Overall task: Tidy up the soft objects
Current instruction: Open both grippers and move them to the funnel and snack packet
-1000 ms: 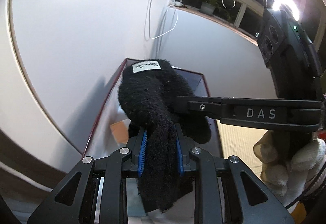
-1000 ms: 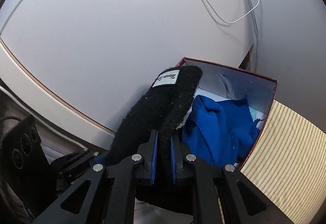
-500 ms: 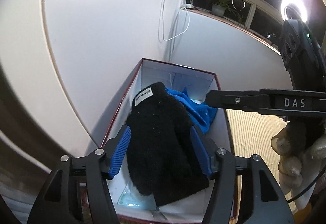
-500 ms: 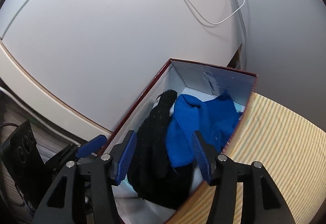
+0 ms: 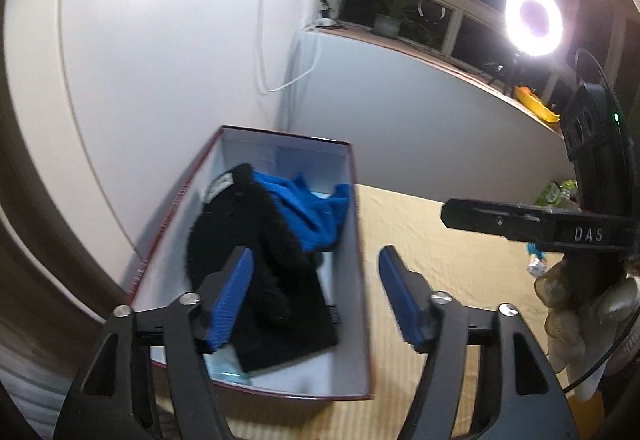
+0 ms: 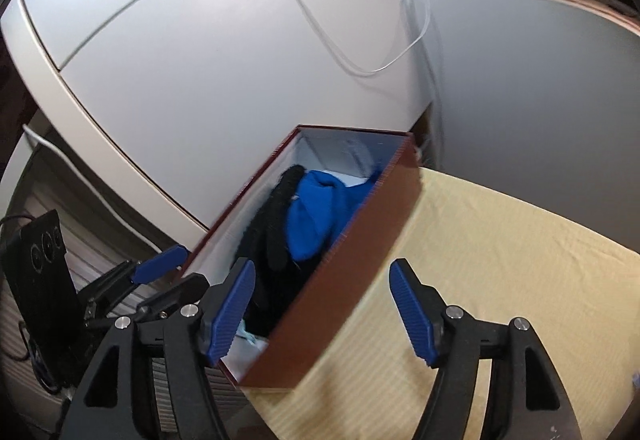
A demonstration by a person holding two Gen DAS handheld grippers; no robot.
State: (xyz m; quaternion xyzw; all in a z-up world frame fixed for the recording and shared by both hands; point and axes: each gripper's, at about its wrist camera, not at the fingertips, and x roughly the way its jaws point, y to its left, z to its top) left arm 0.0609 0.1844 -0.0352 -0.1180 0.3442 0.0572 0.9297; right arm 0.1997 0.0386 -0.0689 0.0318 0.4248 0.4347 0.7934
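Now both my tongs spread wide, empty: left tongs (image 5: 316,296), right tongs (image 6: 322,310). Black glove (image 5: 256,260) lies in box (image 5: 360,280) beside blue cloth (image 5: 316,208), on worktop (image 6: 500,260) — grouped for tidy storage.

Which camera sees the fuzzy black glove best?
The left wrist view: it looks down into the box, showing the glove lengthwise with its white label. The right wrist view shows only a strip of glove behind the box wall.

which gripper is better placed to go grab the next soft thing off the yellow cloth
Right, probably. The right gripper is open and empty, over the box's outer wall with bare yellow cloth just ahead. The left gripper, also open, sits over the black glove.
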